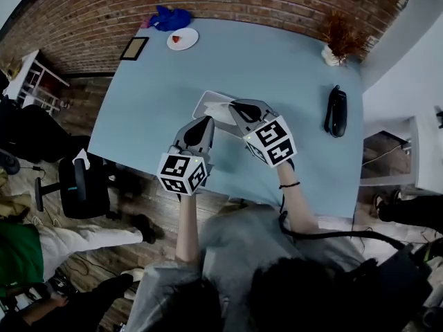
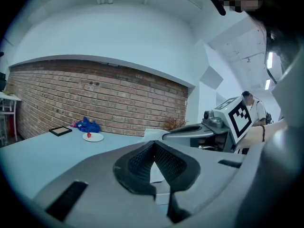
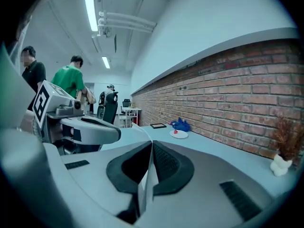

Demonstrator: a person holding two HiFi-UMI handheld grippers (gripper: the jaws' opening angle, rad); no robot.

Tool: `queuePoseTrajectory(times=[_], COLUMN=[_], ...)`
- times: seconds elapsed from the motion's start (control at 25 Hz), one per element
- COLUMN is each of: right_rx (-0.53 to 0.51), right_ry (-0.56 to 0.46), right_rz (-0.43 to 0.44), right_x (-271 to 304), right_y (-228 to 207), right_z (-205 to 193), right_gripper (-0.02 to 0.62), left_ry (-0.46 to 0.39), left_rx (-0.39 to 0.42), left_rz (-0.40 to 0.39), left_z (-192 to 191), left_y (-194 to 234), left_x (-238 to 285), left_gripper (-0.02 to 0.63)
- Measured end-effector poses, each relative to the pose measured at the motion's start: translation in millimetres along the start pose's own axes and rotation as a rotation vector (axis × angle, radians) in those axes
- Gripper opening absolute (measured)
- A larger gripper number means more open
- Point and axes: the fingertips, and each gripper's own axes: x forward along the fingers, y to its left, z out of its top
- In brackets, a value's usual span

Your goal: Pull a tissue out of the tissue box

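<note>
The tissue box (image 1: 206,103) lies flat near the middle of the light blue table (image 1: 152,102). A white tissue (image 1: 221,109) rises from its top. My right gripper (image 1: 237,106) is over the box, shut on that tissue. In the right gripper view the thin white sheet (image 3: 146,179) runs between the closed pads of that gripper (image 3: 151,144). My left gripper (image 1: 205,122) hovers just beside the box, jaws closed tip to tip with nothing pinched (image 2: 154,144). From the left gripper view the right gripper (image 2: 190,130) shows with the tissue (image 2: 153,134) at its tips.
At the table's far edge lie a white plate (image 1: 182,39) with something red, a blue cloth (image 1: 171,18) and a black frame (image 1: 134,48). A dried plant in a white pot (image 1: 339,41) and a black handset (image 1: 336,111) sit on the right. An office chair (image 1: 79,185) and people stand left.
</note>
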Motion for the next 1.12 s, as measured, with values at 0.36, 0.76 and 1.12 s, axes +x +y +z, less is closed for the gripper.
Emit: queuePoseTrajectory(times=[0.36, 0.76, 1.12], right_rx=[0.062, 0.102, 0.106], right_ry=[-0.109, -0.232, -0.322], right_rz=[0.009, 0.046, 0.111], right_x=[-23, -51, -83], right_y=[-1, 2, 20], right_z=[20, 36, 34], right_gripper=[0.000, 0.000, 0.000], left_ry=[-0.028, -0.052, -0.084], left_rx=[0.028, 0.059, 0.075], left_rz=[-0.006, 0.014, 0.048], left_z=[12, 21, 20], left_y=[-13, -34, -61], left_x=[-2, -9, -29], left_gripper=[0.003, 0.003, 0.003])
